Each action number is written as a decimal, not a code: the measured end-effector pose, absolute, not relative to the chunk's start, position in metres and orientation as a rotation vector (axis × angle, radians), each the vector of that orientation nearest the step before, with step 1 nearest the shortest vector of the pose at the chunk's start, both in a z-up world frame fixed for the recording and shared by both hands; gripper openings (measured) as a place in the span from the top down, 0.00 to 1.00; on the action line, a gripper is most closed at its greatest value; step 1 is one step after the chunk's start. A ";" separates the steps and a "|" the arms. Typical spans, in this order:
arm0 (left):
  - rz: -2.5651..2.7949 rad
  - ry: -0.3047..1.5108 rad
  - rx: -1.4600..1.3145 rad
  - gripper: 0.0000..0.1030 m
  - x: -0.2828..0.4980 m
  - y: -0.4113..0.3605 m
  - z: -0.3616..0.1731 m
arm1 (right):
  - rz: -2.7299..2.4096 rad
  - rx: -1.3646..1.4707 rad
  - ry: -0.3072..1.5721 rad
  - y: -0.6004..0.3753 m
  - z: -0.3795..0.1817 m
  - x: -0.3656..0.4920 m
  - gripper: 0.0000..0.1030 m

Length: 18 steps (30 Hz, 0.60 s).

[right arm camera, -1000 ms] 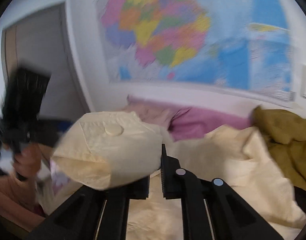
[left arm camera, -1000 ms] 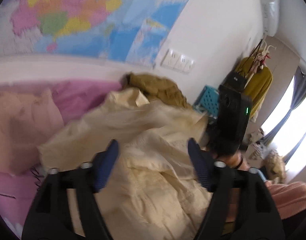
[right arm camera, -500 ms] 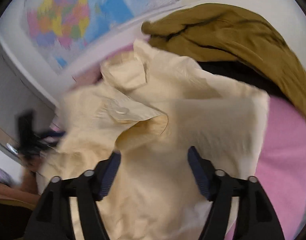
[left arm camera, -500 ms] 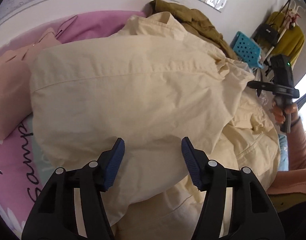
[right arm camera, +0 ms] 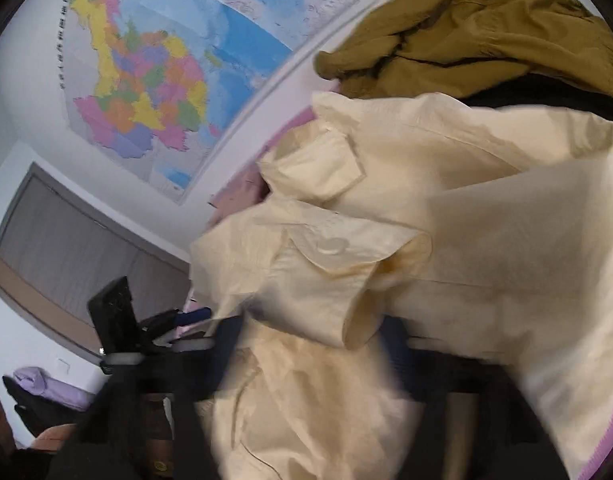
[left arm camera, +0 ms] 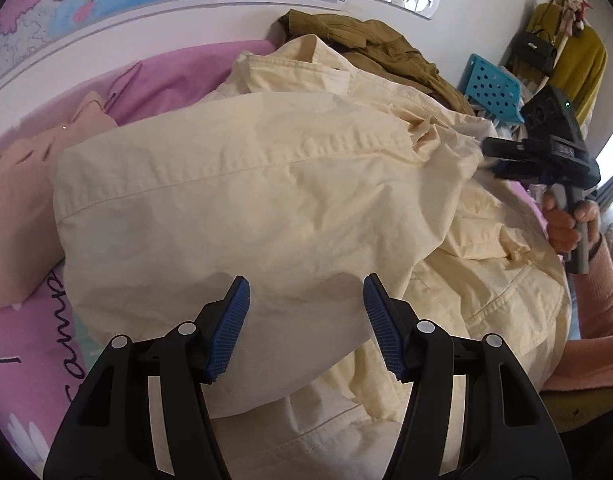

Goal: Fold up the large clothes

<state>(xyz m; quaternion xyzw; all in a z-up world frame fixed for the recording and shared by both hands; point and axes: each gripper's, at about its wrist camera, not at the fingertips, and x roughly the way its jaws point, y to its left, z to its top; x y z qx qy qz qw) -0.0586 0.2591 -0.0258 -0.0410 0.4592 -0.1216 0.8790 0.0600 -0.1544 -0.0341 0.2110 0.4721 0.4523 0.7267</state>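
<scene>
folding a cream coat on a pink bed, early stage

bed (left arm camera: 166, 80) with pink cover carries everything; wall with a map (right arm camera: 146, 92) runs along its far side, so no room to push that way. cream coat (left arm camera: 266, 200) fills the middle of the bed, one big panel already thrown over the rest, collar toward the wall, hem and pocket flaps bunched on the right side. judged: first fold roughly laid, not squared, sleeves and lower half not yet dealt with, most of the fold is left. olive jacket (left arm camera: 378, 48) heaped beyond the collar, touching the coat, crowds that end. peach garment (left arm camera: 30, 200) lies at the left, its edge under the coat. open bed shows only at the near left corner.

left gripper (left arm camera: 306, 320) hovers over the near edge of the folded panel, jaws about half apart, nothing between the pads. right gripper (left arm camera: 506, 158) sits at the coat's right side; in its own view it is blurred, jaws closing, a cuff (right arm camera: 346, 280) draped over them, cannot tell if it is pinched.
</scene>
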 end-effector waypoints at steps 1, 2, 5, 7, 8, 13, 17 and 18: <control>-0.252 0.956 -0.086 0.43 -0.059 0.259 -0.025 | 0.980 0.444 1.015 -0.157 -0.029 0.057 0.91; -0.253 0.953 -0.087 0.43 -0.061 0.260 -0.024 | 0.958 0.414 0.990 -0.158 -0.024 0.054 0.93; -0.247 0.943 -0.083 0.42 -0.061 0.259 -0.021 | 0.908 0.358 0.890 -0.172 -0.002 0.043 0.96; -0.240 0.935 -0.084 0.40 -0.060 0.259 -0.019 | 0.864 0.349 0.853 -0.186 0.006 0.040 0.97; -0.238 0.930 -0.094 0.38 -0.059 0.262 -0.019 | 0.830 0.347 0.851 -0.193 0.005 0.041 0.97; -0.173 0.992 -0.113 0.38 -0.041 0.274 -0.041 | 0.676 0.257 0.993 -0.188 -0.037 0.058 0.91; -0.182 0.994 -0.174 0.39 -0.046 0.286 -0.042 | 0.631 0.235 0.979 -0.188 -0.034 0.052 0.73; -0.196 0.979 -0.186 0.38 -0.053 0.290 -0.037 | 0.608 0.224 0.944 -0.193 -0.024 0.046 0.63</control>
